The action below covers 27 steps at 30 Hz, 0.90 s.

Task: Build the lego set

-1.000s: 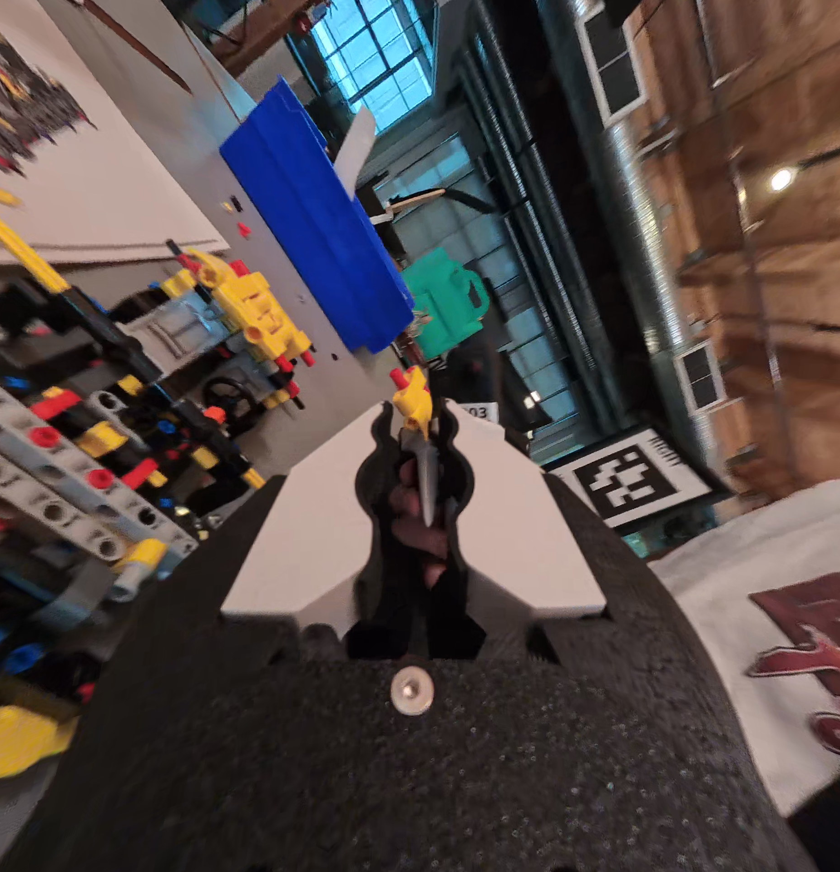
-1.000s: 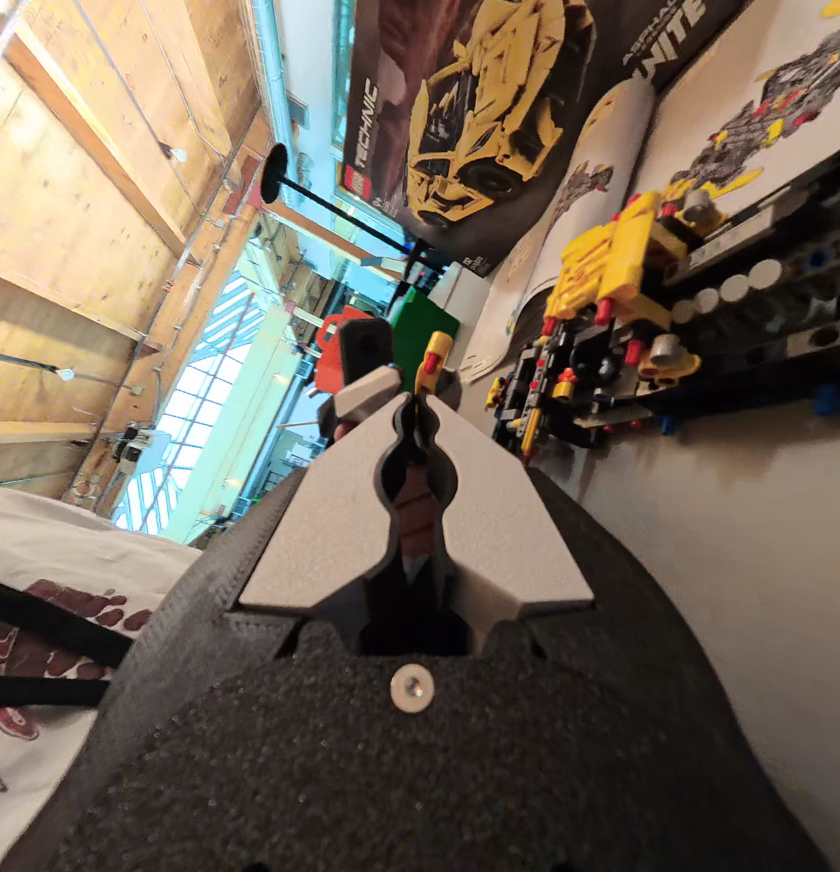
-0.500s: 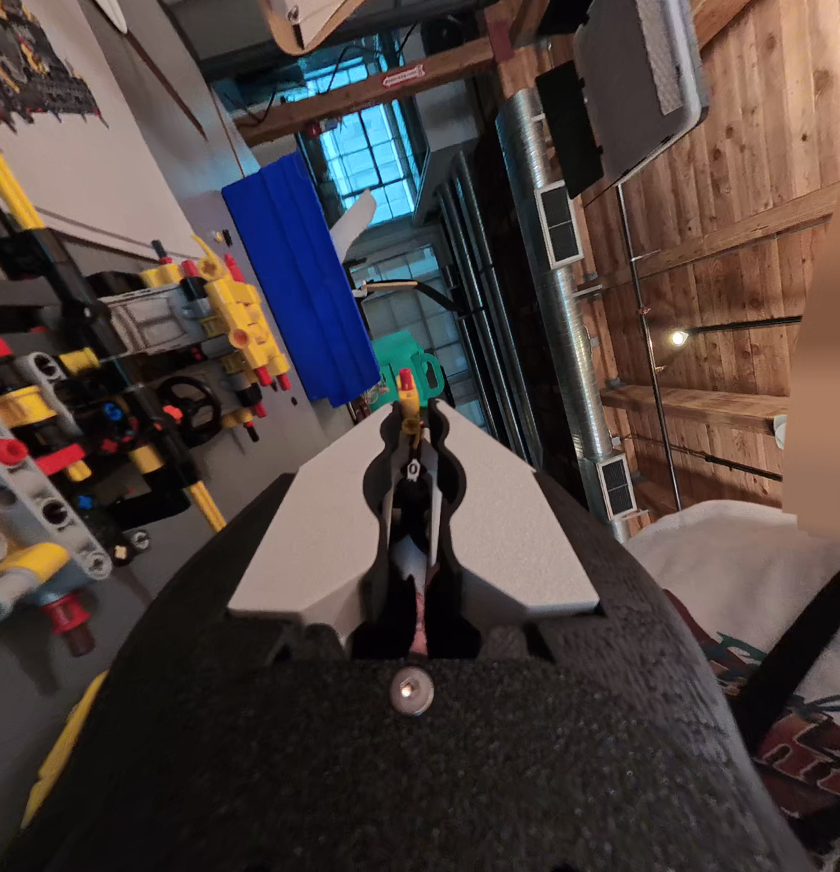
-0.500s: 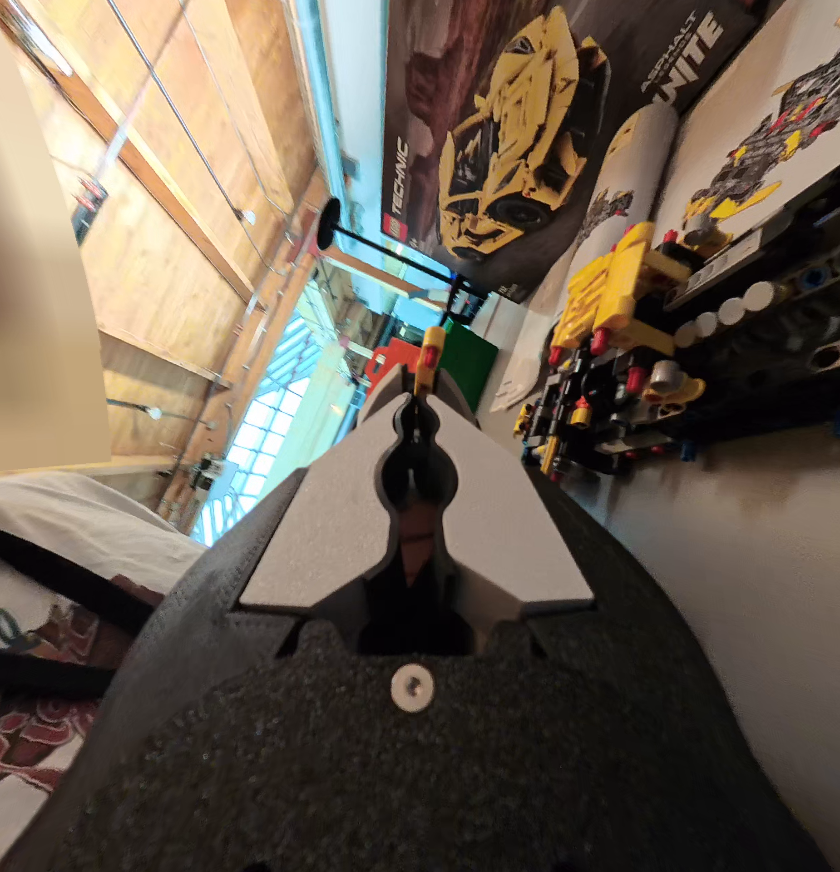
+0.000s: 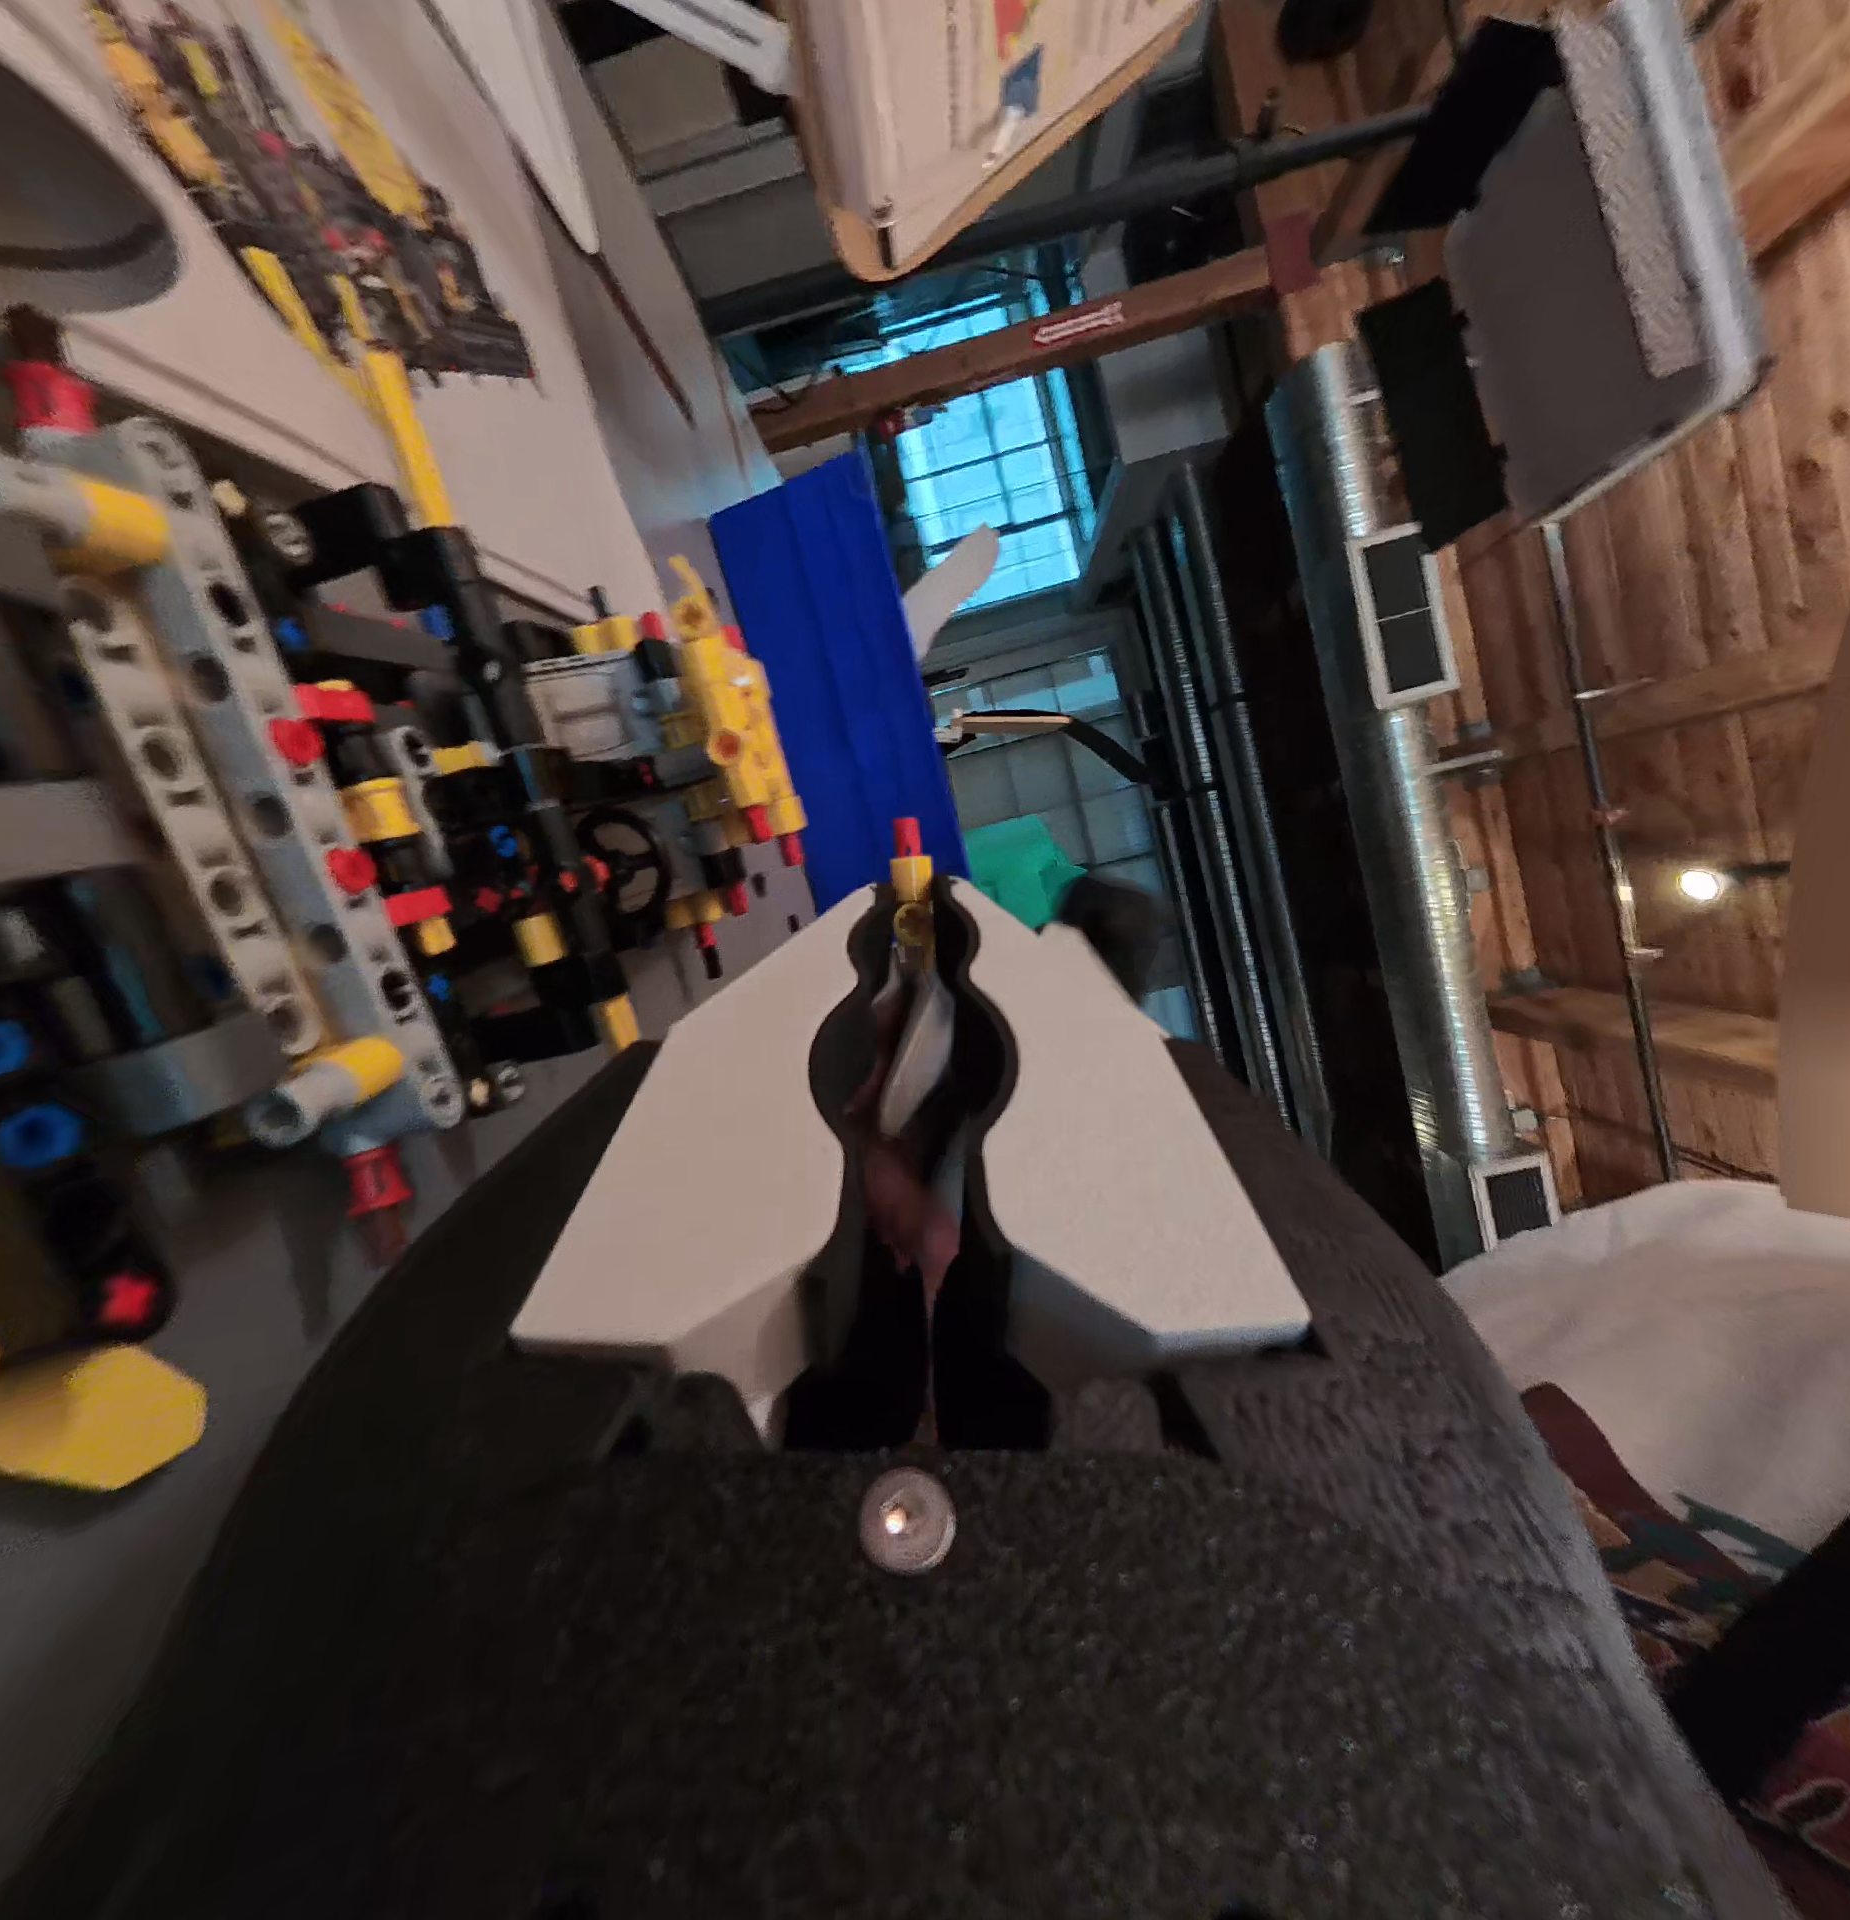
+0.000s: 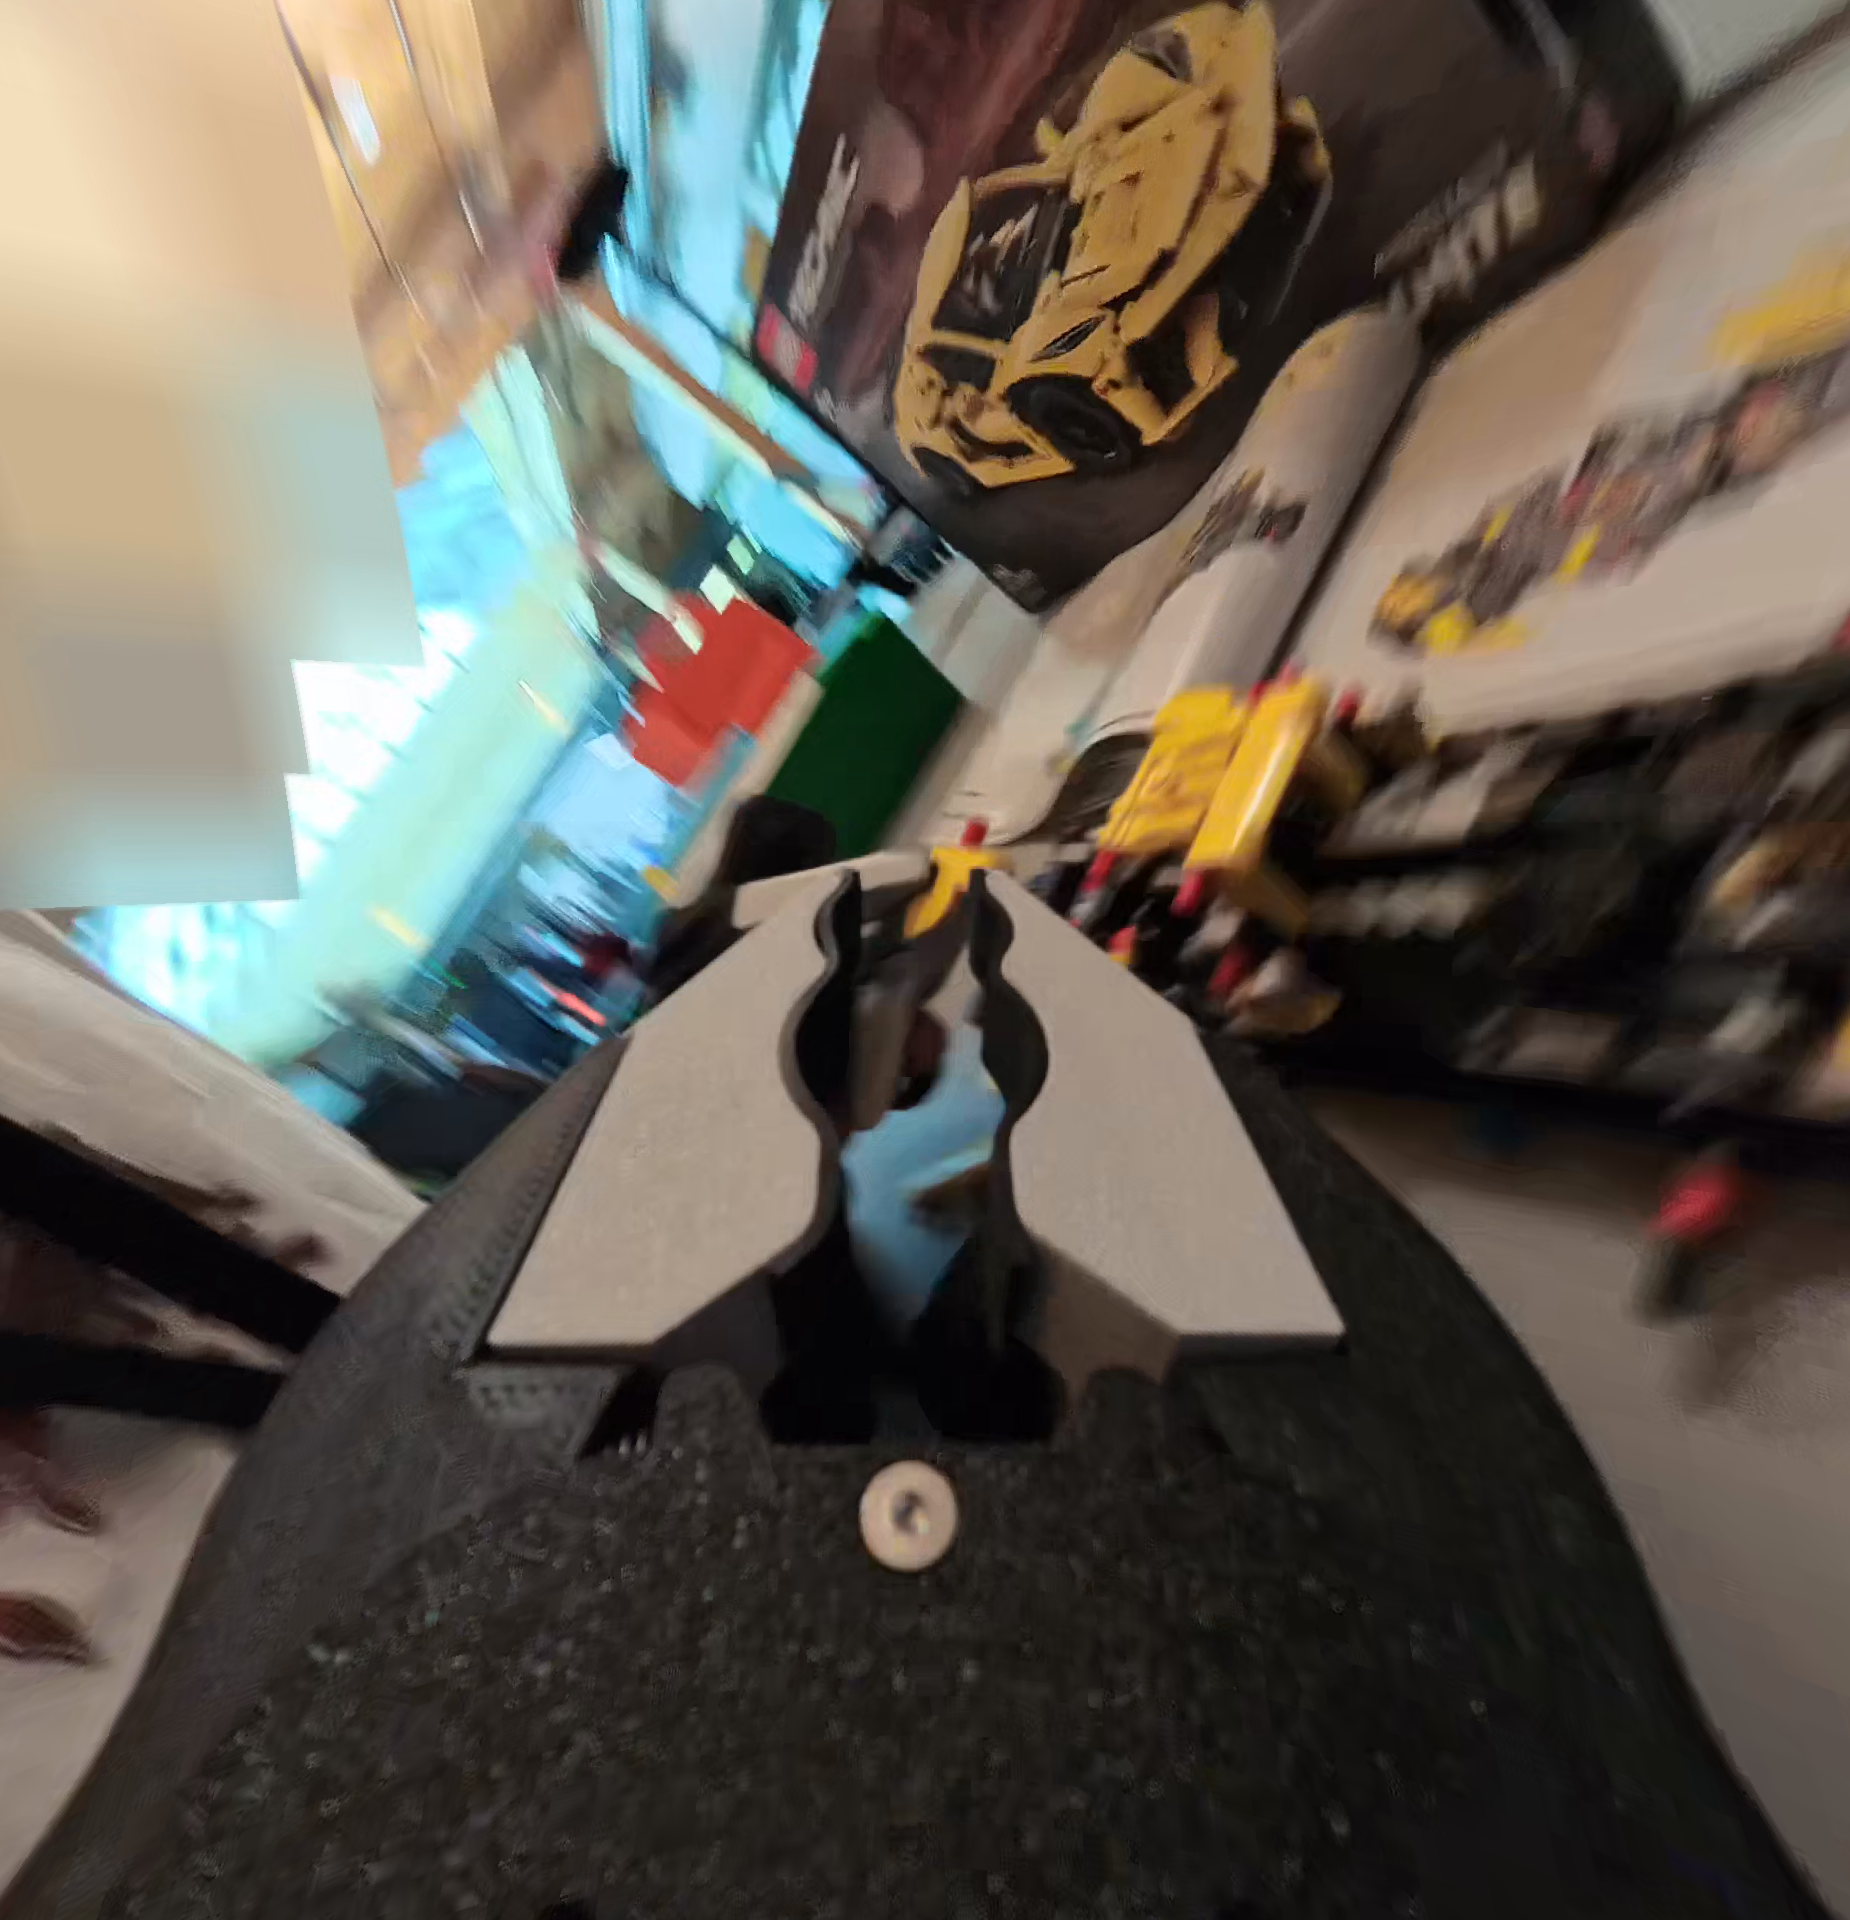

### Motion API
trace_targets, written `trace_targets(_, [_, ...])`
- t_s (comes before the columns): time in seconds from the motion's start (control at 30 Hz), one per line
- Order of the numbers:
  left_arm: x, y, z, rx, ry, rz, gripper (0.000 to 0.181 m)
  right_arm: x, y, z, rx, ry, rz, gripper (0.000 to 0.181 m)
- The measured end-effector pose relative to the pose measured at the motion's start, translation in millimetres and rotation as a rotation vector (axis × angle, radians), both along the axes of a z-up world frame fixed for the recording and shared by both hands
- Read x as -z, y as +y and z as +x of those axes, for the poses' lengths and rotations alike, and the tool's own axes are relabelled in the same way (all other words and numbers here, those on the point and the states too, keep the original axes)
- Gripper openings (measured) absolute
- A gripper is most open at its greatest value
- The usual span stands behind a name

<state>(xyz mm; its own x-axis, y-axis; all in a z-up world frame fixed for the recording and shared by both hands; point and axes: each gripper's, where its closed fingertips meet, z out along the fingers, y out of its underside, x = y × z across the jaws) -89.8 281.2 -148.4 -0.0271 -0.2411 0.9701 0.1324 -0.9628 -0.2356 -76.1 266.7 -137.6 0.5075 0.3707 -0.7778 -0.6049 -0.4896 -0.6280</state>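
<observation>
**A:** Room: wood-plank walls, metal duct, big window at the back. Grey desk [image 5: 277, 1278] runs tilted through both wrist views. Tongs status?

**B:** Left tongs [image 5: 908, 896] are clamped on a small yellow piece with a red pin [image 5: 906, 868] sticking out past the tips. Right tongs [image 6: 913, 883] stand apart; that same yellow piece [image 6: 947, 883] sits in the gap at their tips. Right view is motion-blurred, so I can't say if they touch it.

**A:** So both are held up, off the desk?

**B:** Looks that way. They meet tip to tip around the piece, well above the surface.

**A:** Where's the build?

**B:** The chassis [image 5: 277, 831] lies on the desk, left of the left tongs and right of the right tongs [image 6: 1523, 914]. Its long axis runs along the desk, toward the blue bin [image 5: 838, 675] at the far end. Open instruction book [image 6: 1523, 520] and set box [image 6: 1108, 260] sit behind it.

**A:** Which side is nearer?

**B:** My read: left, as the grey beams fill that view's edge. The pin's long axis lies along the tongs, so it must turn sideways toward the chassis to seat.
</observation>
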Motion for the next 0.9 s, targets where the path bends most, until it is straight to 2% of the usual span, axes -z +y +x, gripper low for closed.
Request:
trace_targets(0.07, [5, -3, 3, 0.003, 0.025, -0.002, 0.007, -6, 6, 8, -0.138, -0.293, 0.103, 0.019])
trace_targets(0.13, [13, -4, 7, -0.007, 0.066, -0.005, 0.007, -5, 20, 18, -0.273, -0.502, 0.137, 0.038])
trace_targets(0.23, [19, -2, 11, -0.035, 0.1, 0.001, 0.007, -7, 40, 17, -0.48, -0.68, 0.26, 0.037])
trace_targets(0.3, [22, -1, 12, -0.045, 0.139, 0.021, 0.007, 9, 46, 13, -0.668, -0.783, 0.278, 0.037])
trace_targets(0.37, [23, 1, 13, -0.055, 0.145, 0.02, 0.007, 28, 56, 15, -0.784, -0.852, 0.256, 0.038])
trace_targets(0.53, [25, 3, 12, -0.077, 0.138, -0.022, 0.007, 41, 59, 8, -0.946, -0.704, 0.253, 0.042])
trace_targets(0.77, [31, 5, 13, -0.073, 0.12, -0.16, 0.007, 43, 59, 4, -0.914, -0.625, 0.274, 0.026])
trace_targets(0.9, [26, 5, 17, -0.063, 0.133, -0.128, 0.007, 43, 59, 3, -0.903, -0.608, 0.277, 0.026])
